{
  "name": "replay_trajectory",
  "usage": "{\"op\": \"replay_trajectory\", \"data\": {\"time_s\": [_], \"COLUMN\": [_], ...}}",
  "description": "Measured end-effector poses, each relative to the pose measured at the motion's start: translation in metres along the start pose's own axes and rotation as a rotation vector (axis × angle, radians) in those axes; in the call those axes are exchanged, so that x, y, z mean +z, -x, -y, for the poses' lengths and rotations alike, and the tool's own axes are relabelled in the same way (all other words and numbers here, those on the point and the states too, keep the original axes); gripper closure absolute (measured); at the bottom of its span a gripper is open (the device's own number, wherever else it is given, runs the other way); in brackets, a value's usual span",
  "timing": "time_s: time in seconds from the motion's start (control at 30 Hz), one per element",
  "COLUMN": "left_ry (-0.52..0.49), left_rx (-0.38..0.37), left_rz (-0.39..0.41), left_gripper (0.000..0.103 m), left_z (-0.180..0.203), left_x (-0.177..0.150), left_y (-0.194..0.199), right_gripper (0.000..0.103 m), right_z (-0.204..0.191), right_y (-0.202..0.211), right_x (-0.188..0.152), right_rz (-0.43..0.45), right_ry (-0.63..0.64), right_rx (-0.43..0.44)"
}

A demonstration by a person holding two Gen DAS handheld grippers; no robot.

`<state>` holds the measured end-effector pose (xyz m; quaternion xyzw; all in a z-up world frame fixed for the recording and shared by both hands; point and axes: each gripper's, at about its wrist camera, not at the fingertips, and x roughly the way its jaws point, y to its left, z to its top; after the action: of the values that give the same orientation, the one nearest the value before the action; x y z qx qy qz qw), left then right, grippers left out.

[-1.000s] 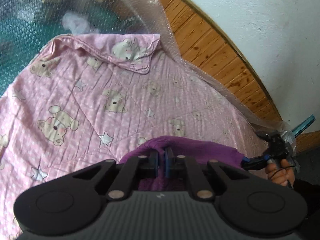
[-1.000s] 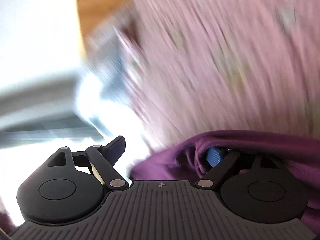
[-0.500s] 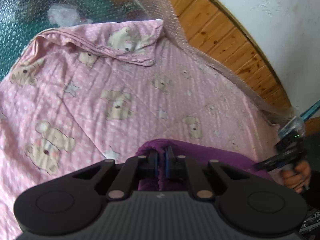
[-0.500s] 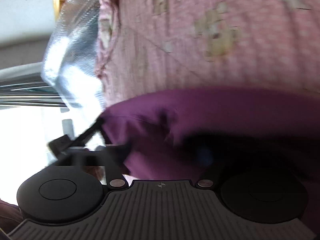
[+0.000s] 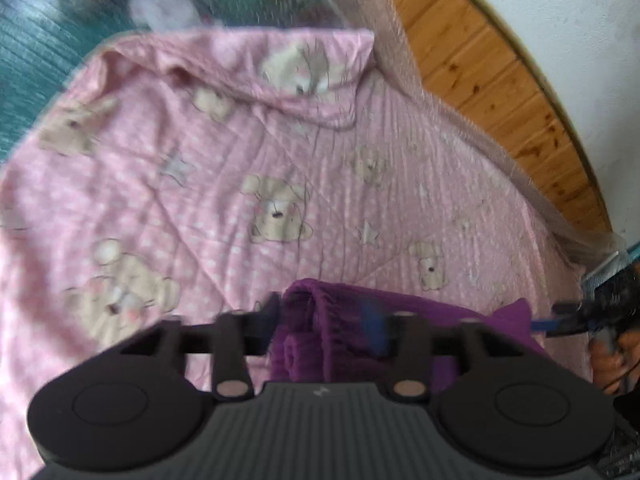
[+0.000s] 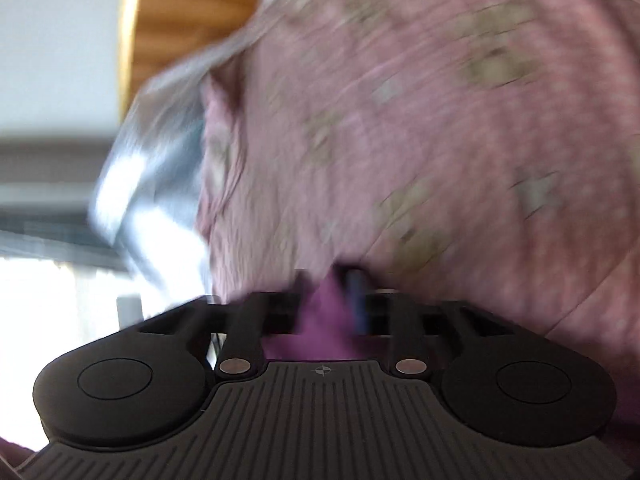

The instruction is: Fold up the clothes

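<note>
A purple garment lies bunched on a pink bear-print quilt at the near edge. My left gripper stands open over its left fold, fingers apart with purple cloth between them. My right gripper shows at the far right of the left wrist view, at the garment's right corner. In the blurred right wrist view my right gripper is shut on a pinch of the purple garment, with the quilt behind.
Clear bubble wrap lines the quilt's far edge beside a wooden board and a white wall. Teal fabric lies at the far left. The quilt's top corner is folded over.
My left gripper has opened, letting go of the purple garment. My right gripper, open a second ago, has closed on the garment's corner. Both views have shifted and blurred.
</note>
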<state>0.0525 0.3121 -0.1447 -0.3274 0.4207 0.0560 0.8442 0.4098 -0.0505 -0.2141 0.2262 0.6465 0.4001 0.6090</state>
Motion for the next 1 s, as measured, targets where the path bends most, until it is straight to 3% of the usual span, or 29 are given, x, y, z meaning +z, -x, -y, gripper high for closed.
{"op": "replay_trajectory", "data": {"time_s": [0.07, 0.1, 0.13, 0.17, 0.2, 0.27, 0.37, 0.4, 0.43, 0.5, 0.57, 0.67, 0.73, 0.77, 0.8, 0.87, 0.93, 1.0], "left_ry": [-0.03, -0.046, -0.084, -0.146, -0.192, -0.232, -0.174, -0.155, -0.134, -0.058, 0.007, 0.026, -0.013, -0.031, -0.049, -0.061, -0.073, -0.085], "left_rx": [-0.024, -0.034, -0.022, 0.031, 0.111, 0.229, 0.24, 0.247, 0.254, 0.261, 0.191, 0.12, 0.184, 0.224, 0.263, 0.28, 0.298, 0.316], "left_rz": [-0.011, -0.018, -0.033, -0.054, -0.083, -0.124, -0.092, -0.065, -0.037, 0.036, 0.054, 0.011, -0.03, -0.043, -0.055, -0.044, -0.033, -0.022], "left_gripper": [0.045, 0.045, 0.048, 0.054, 0.071, 0.068, 0.063, 0.058, 0.059, 0.058, 0.054, 0.049, 0.052, 0.059, 0.081, 0.082, 0.074, 0.072], "left_z": [0.009, 0.014, 0.021, 0.029, 0.032, 0.032, 0.025, 0.024, 0.022, 0.017, 0.012, 0.022, 0.03, 0.033, 0.036, 0.033, 0.031, 0.028], "left_x": [-0.006, -0.009, -0.015, -0.022, -0.025, -0.03, -0.03, -0.031, -0.033, -0.036, -0.046, -0.062, -0.075, -0.081, -0.088, -0.089, -0.09, -0.091], "left_y": [0.008, 0.012, 0.009, 0.001, -0.009, -0.024, -0.017, -0.008, 0.002, 0.031, 0.051, 0.051, 0.033, 0.024, 0.015, 0.016, 0.018, 0.019], "right_gripper": [0.029, 0.045, 0.075, 0.086, 0.096, 0.096, 0.083, 0.072, 0.071, 0.071, 0.07, 0.065, 0.064, 0.064, 0.065, 0.067, 0.082, 0.08], "right_z": [-0.017, -0.02, -0.022, -0.024, -0.026, -0.026, -0.035, -0.041, -0.047, -0.055, -0.063, -0.074, -0.069, -0.065, -0.055, -0.034, -0.012, 0.01], "right_y": [-0.015, -0.023, -0.031, -0.038, -0.046, -0.041, -0.022, -0.013, -0.003, 0.012, 0.027, 0.05, 0.04, 0.034, 0.04, 0.056, 0.072, 0.088], "right_x": [-0.011, -0.012, -0.012, -0.013, -0.013, -0.008, -0.012, -0.017, -0.023, -0.047, -0.071, -0.109, -0.14, -0.156, -0.163, -0.176, -0.189, -0.202], "right_rz": [-0.032, -0.036, -0.037, -0.039, -0.04, 0.035, 0.133, 0.175, 0.22, 0.218, 0.209, 0.196, 0.148, 0.123, 0.129, 0.152, 0.175, 0.197], "right_ry": [0.15, 0.201, 0.247, 0.293, 0.34, 0.352, 0.387, 0.415, 0.445, 0.463, 0.478, 0.5, 0.49, 0.484, 0.451, 0.376, 0.301, 0.225], "right_rx": [-0.111, -0.154, -0.196, -0.238, -0.279, -0.334, -0.462, -0.531, -0.603, -0.584, -0.552, -0.505, -0.489, -0.482, -0.499, -0.541, -0.582, -0.623]}}
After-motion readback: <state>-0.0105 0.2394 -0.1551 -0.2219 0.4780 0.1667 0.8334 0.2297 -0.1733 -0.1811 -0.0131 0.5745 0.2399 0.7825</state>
